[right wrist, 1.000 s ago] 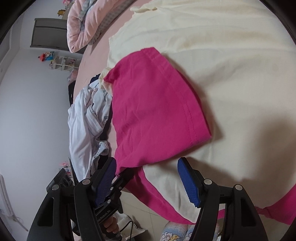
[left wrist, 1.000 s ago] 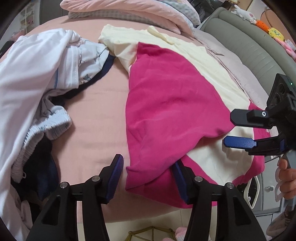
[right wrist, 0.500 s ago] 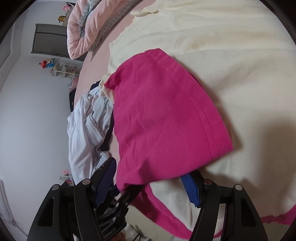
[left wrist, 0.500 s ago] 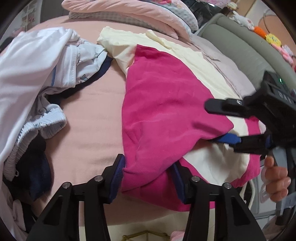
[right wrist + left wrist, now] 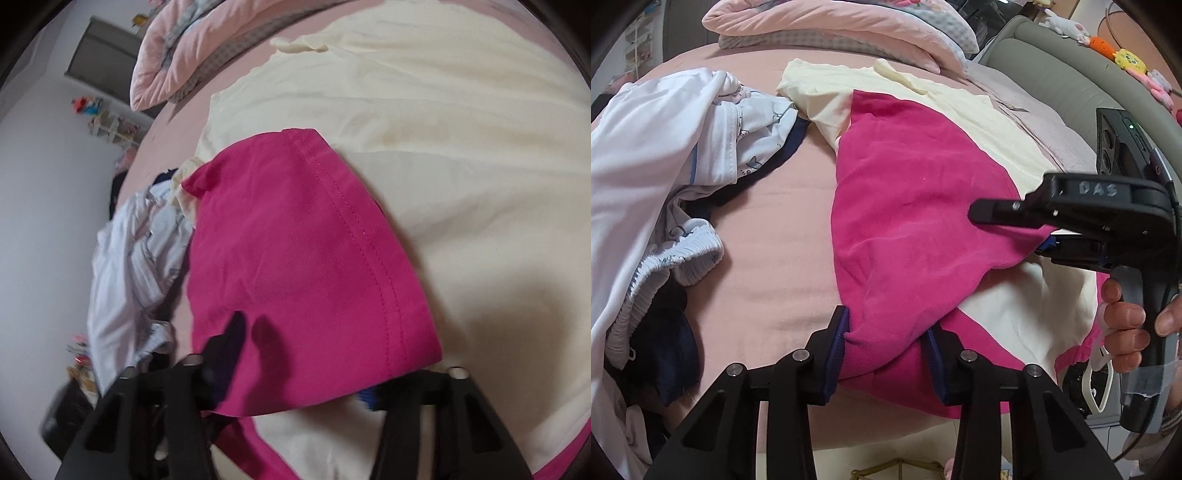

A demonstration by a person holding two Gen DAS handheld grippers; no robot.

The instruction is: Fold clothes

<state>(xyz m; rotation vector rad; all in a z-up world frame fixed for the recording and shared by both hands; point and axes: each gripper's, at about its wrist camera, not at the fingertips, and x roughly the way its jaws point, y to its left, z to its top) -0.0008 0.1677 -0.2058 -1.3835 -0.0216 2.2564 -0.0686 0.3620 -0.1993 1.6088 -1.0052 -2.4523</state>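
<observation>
A cream garment point(image 5: 1008, 314) point(image 5: 424, 92) with magenta parts lies spread on the pink bed point(image 5: 768, 221). A magenta flap point(image 5: 905, 203) point(image 5: 295, 240) is folded over it. My left gripper point(image 5: 886, 343) is at the flap's near corner, jaws closing, with bunched magenta cloth filling the gap between the pads. My right gripper point(image 5: 1008, 230) point(image 5: 295, 373) comes in from the right at the flap's other near corner, its jaws also closing. One finger lies over the cloth and the blue pad under it. The flap hides most of that gripper in its own view.
A heap of white and pale-blue clothes point(image 5: 646, 155) point(image 5: 129, 251) lies left of the garment, with a dark navy piece point(image 5: 665, 350) under it. A folded pink quilt point(image 5: 831, 22) sits at the back. A grey padded headboard point(image 5: 1052, 74) runs along the right. A hand point(image 5: 1123, 325) holds the right gripper's handle.
The right gripper slid in over the flap's right corner and its jaws narrowed around the cloth. The left jaws narrowed on the near corner. The flap's corner lifted slightly.
</observation>
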